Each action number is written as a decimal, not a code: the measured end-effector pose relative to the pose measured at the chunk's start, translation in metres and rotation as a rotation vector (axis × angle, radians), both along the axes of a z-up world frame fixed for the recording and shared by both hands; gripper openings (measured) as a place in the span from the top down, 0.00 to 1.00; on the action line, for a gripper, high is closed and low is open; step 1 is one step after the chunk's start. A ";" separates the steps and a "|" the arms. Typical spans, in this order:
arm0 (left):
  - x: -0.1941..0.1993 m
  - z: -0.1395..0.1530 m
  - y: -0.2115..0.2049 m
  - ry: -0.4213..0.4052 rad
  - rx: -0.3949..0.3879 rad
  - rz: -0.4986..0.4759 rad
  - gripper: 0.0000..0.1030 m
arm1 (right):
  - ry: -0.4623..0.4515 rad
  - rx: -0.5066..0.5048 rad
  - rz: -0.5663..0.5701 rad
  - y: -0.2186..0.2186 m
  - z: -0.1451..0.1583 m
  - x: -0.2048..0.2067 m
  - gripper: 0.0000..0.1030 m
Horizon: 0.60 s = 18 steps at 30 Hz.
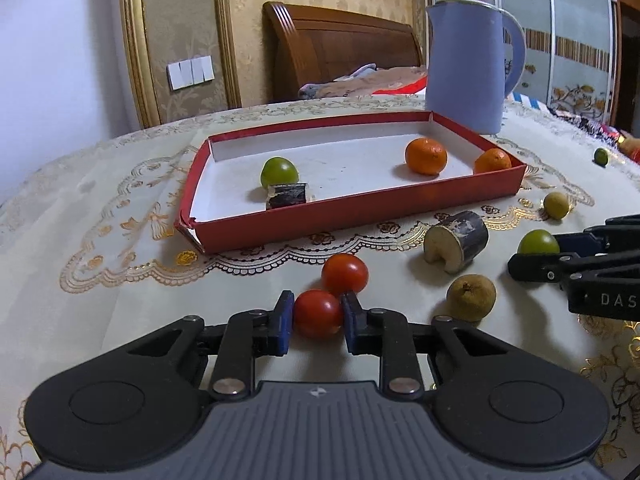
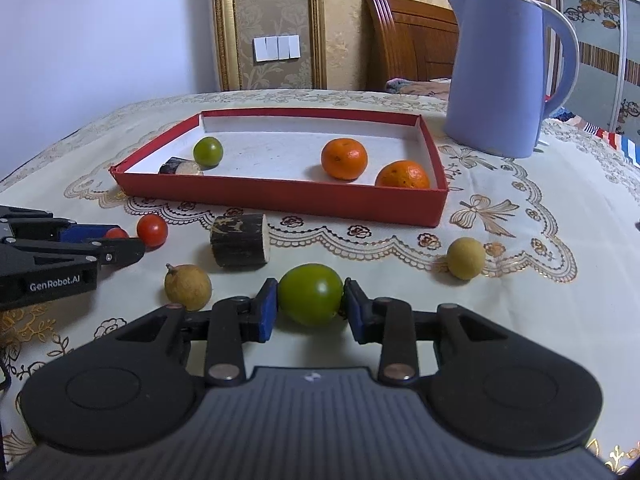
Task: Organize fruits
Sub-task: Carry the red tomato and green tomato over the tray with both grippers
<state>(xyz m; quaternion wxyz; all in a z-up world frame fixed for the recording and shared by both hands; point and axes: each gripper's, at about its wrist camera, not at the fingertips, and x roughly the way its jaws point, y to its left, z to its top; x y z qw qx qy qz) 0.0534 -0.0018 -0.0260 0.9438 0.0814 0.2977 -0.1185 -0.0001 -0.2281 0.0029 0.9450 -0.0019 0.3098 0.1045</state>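
My left gripper (image 1: 318, 316) is shut on a red tomato (image 1: 317, 314) low at the table; a second red tomato (image 1: 345, 274) lies just beyond it. My right gripper (image 2: 310, 300) is shut on a green fruit (image 2: 310, 294). The red tray (image 1: 360, 210) holds a green fruit (image 1: 279, 172), a dark cane piece (image 1: 287, 196) and two oranges (image 1: 425, 156). On the cloth lie a cane piece (image 2: 240, 240), a brown longan (image 2: 187, 286) and a yellow longan (image 2: 466, 258).
A tall blue kettle (image 2: 500, 72) stands behind the tray's right end. A small green fruit (image 1: 601, 157) lies at the far right table edge. A wooden headboard and wall are behind the table.
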 end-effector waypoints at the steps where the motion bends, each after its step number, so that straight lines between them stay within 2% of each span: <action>1: 0.000 0.000 0.000 -0.002 0.005 0.003 0.77 | -0.001 -0.002 0.000 0.000 0.000 0.000 0.68; 9: 0.000 0.001 0.005 -0.011 0.015 0.056 0.77 | 0.000 0.011 -0.003 -0.001 0.000 0.000 0.68; 18: -0.004 0.003 -0.001 -0.031 0.044 0.054 0.76 | 0.000 0.024 -0.015 -0.004 0.000 0.000 0.68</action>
